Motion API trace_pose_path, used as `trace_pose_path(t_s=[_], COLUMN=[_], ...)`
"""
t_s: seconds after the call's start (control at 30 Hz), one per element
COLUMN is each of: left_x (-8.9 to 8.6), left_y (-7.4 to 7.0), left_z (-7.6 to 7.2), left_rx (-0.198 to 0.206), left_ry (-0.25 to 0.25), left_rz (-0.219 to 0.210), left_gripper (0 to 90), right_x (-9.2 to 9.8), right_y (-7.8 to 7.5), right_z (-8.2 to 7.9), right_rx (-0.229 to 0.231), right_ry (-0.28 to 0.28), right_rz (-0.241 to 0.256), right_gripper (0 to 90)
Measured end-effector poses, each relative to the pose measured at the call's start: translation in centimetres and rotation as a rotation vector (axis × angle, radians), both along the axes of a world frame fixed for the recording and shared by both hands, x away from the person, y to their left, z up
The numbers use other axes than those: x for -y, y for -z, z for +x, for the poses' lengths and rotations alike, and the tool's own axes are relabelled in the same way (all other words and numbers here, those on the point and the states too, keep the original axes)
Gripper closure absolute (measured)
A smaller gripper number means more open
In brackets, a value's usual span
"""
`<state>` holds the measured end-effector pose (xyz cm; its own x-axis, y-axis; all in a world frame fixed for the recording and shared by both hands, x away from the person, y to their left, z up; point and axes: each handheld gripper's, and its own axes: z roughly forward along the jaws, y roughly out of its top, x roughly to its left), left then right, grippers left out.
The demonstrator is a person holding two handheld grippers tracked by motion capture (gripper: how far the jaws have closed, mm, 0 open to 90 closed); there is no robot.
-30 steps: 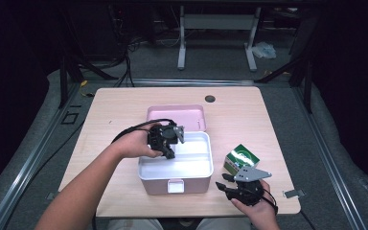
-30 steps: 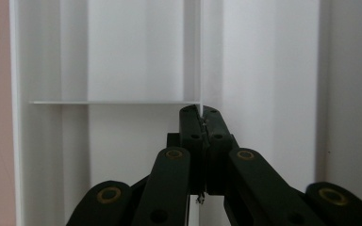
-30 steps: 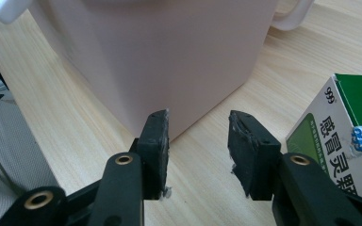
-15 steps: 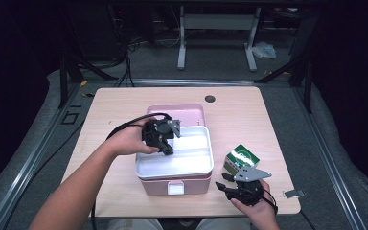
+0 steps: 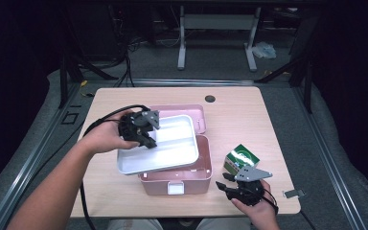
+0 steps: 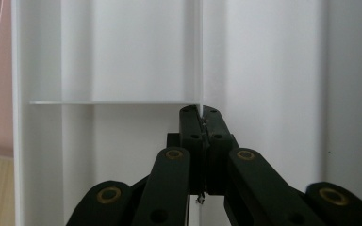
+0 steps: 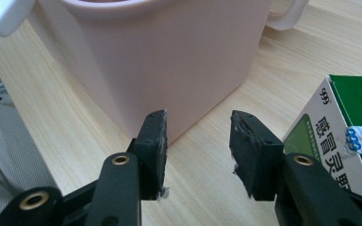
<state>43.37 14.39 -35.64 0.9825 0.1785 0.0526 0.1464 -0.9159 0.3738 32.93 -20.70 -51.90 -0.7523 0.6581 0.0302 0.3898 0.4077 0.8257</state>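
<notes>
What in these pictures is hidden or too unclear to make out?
- Inside of the pink box: high view, covered by the lifted white tray.
- Green carton: right gripper view, cut off by the right edge; its small print is unreadable.
- Tray's outline: left gripper view, too close.

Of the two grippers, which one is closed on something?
The left gripper: its jaws are shut on a thin divider wall of the white tray, lifted above the pink box. The right gripper is open, holding nothing.

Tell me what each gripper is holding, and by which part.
The left gripper grips the white tray by a thin upright divider wall inside it, lifted above the pink box. The right gripper is open and holds nothing.
</notes>
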Motion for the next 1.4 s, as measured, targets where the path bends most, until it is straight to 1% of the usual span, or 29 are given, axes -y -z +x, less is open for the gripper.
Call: trace_pose_path(t_s=[0.03,0.07,0.1,0.13,0.17,0.2,0.23,0.27,0.43,0.47,0.53,0.57,0.6,0.7,0.73,0.77,0.83,0.87,0.93,0.97,1.0,1.03,1.07,1.1,1.17,1.23,1.3,1.37,1.4], left_x=[0.0,-1.2,-1.2,-2.6,-2.6,-3.2,-4.5,-4.5,-7.8,-7.8,-9.4,-9.4,-10.2,-10.9,-11.8,-11.8,-12.6,-13.4,-14.2,-14.2,-14.9,-15.3,-15.3,-15.9,-16.2,-16.8,-16.9,-17.3,-17.3], left_y=[0.0,-0.1,-0.1,-0.1,-0.1,-0.1,0.0,0.0,0.1,0.1,0.3,0.3,0.5,0.6,0.8,0.8,1.0,1.3,1.7,1.7,2.1,2.4,2.4,2.9,3.2,3.9,4.2,5.2,5.2], left_z=[0.0,-0.1,-0.1,-0.1,-0.1,-0.2,-0.3,-0.3,-0.6,-0.6,-0.7,-0.7,-0.9,-1.0,-1.1,-1.1,-1.2,-1.2,-1.2,-1.2,-1.2,-1.2,-1.2,-1.2,-1.1,-1.1,-1.2,-1.1,-1.1], left_rx=[0.0,0.002,0.002,0.001,0.001,0.001,0.0,0.0,-0.002,-0.002,-0.001,-0.001,-0.005,-0.004,-0.008,-0.008,-0.006,-0.011,-0.015,-0.015,-0.02,-0.023,-0.023,-0.026,-0.032,-0.041,-0.043,-0.056,-0.056], left_ry=[0.0,-0.037,-0.037,-0.068,-0.068,-0.079,-0.097,-0.097,-0.164,-0.164,-0.195,-0.195,-0.216,-0.233,-0.256,-0.256,-0.281,-0.31,-0.348,-0.348,-0.383,-0.398,-0.398,-0.421,-0.431,-0.454,-0.458,-0.471,-0.471], left_rz=[0.0,-0.016,-0.016,-0.021,-0.021,-0.025,-0.025,-0.025,-0.044,-0.044,-0.048,-0.048,-0.052,-0.053,-0.057,-0.057,-0.057,-0.054,-0.051,-0.051,-0.048,-0.046,-0.046,-0.044,-0.044,-0.043,-0.045,-0.048,-0.048], left_gripper=[89.6,89.6,89.6,89.6,89.6,89.6,89.6,89.6,89.6,89.6,89.6,89.6,89.6,89.6,89.6,89.6,89.6,89.6,89.6,89.6,89.6,89.6,89.6,89.6,89.5,89.5,89.5,89.5,89.5], right_x=[0.0,0.0,0.0,0.0,0.0,0.0,0.0,0.0,-0.1,-0.1,-0.1,-0.1,-0.1,-0.1,-0.1,-0.1,-0.1,-0.2,-0.2,-0.2,-0.2,-0.2,-0.2,-0.2,-0.2,-0.2,-0.3,-0.3,-0.3], right_y=[0.0,0.0,0.0,0.0,0.0,0.0,0.0,0.0,0.0,0.0,0.0,0.0,0.0,0.0,0.0,0.0,0.0,0.0,0.0,0.0,0.0,0.0,0.0,0.0,0.0,0.0,0.0,0.0,0.0], right_z=[0.0,0.0,0.0,0.0,0.0,0.0,0.0,0.0,0.0,0.0,0.0,0.0,0.0,0.0,0.0,0.0,0.0,0.0,0.0,0.0,0.0,0.0,0.0,0.0,0.0,0.0,0.0,0.0,0.0], right_rx=[0.0,0.001,0.001,0.001,0.001,0.0,-0.001,-0.001,-0.001,-0.001,0.001,0.001,0.001,0.001,-0.001,-0.001,-0.002,-0.002,-0.002,-0.002,-0.005,-0.005,-0.005,-0.004,-0.005,-0.004,-0.004,-0.004,-0.004], right_ry=[0.0,0.0,0.0,0.001,0.001,0.002,0.004,0.004,0.003,0.003,0.003,0.003,0.004,0.004,0.005,0.005,0.006,0.004,0.004,0.004,0.003,0.003,0.003,0.002,0.003,0.004,0.002,0.002,0.002], right_rz=[0.0,0.001,0.001,0.001,0.001,0.002,0.0,0.0,0.001,0.001,0.004,0.004,0.004,0.005,0.002,0.002,0.002,0.004,0.005,0.005,0.003,0.004,0.004,0.003,0.003,0.001,0.002,0.002,0.002], right_gripper=[56.6,56.4,56.4,56.2,56.2,56.1,56.0,56.0,55.8,55.8,55.7,55.7,55.7,55.6,55.5,55.5,55.4,55.4,55.4,55.4,55.4,55.4,55.4,55.2,55.2,55.1,55.1,55.0,55.0])
